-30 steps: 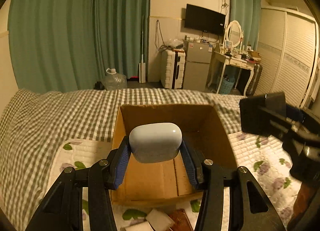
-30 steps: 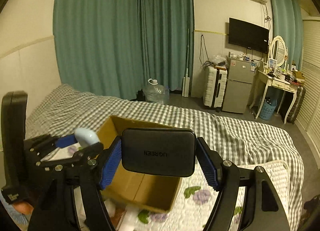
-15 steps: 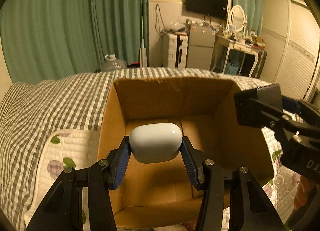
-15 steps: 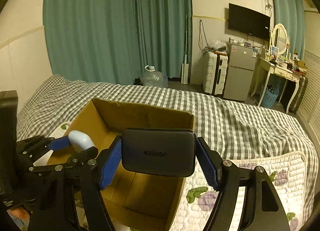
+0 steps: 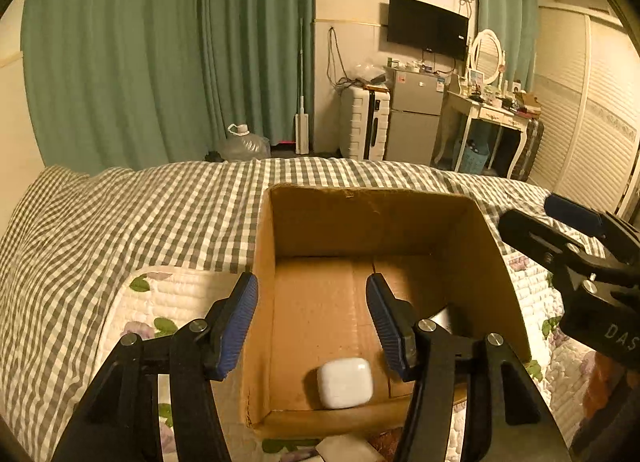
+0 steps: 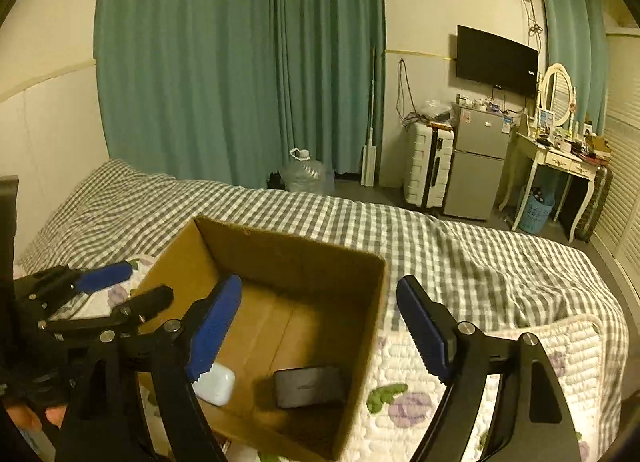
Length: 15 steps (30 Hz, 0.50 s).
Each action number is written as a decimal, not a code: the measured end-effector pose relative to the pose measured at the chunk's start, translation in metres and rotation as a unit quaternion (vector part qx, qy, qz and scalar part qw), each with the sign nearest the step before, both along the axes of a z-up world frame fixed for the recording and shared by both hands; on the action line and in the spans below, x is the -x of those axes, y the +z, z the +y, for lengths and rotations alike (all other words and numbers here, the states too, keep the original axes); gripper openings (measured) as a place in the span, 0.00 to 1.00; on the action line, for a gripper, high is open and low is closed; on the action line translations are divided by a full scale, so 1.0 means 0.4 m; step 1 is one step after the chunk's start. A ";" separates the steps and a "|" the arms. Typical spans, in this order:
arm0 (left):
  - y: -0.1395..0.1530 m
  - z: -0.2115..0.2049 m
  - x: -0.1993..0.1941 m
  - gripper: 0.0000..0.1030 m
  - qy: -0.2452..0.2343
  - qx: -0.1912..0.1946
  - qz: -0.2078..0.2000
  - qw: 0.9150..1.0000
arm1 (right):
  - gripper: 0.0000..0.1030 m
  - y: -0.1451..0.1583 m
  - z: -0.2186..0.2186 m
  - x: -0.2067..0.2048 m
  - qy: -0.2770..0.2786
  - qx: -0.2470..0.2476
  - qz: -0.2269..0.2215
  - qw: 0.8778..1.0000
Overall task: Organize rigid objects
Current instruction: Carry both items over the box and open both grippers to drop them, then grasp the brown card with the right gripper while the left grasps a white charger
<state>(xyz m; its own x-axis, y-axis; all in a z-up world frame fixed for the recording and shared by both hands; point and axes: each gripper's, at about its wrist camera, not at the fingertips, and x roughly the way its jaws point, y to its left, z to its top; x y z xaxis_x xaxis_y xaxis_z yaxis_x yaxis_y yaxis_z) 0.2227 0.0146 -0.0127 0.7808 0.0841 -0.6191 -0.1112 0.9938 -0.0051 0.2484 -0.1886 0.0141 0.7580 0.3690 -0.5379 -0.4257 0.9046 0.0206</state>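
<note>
Left claw point(image 5: 312, 318) gapes empty above cardboard box point(image 5: 372, 217); right claw point(image 6: 320, 326) likewise spread, holding nothing. White earbud case point(image 5: 345, 382) lies on box floor, near-left corner. Dark power bank point(image 6: 309, 386) lies near-right. Box sits on checked bed point(image 5: 120, 213).

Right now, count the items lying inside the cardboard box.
2. The white case lies near the cardboard box's front-left corner; the dark power bank lies by its right wall. The near wall may hide more.

left tool point(image 5: 312, 322) black struts, silver screws, ribbed blue pads point(image 5: 240, 318), right tool point(image 6: 320, 330) alike
</note>
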 end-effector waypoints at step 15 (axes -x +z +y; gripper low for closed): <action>0.097 -0.013 0.229 0.65 0.006 0.003 -0.023 1.000 | 0.91 0.178 -0.123 0.278 -0.024 0.028 -0.042 0.998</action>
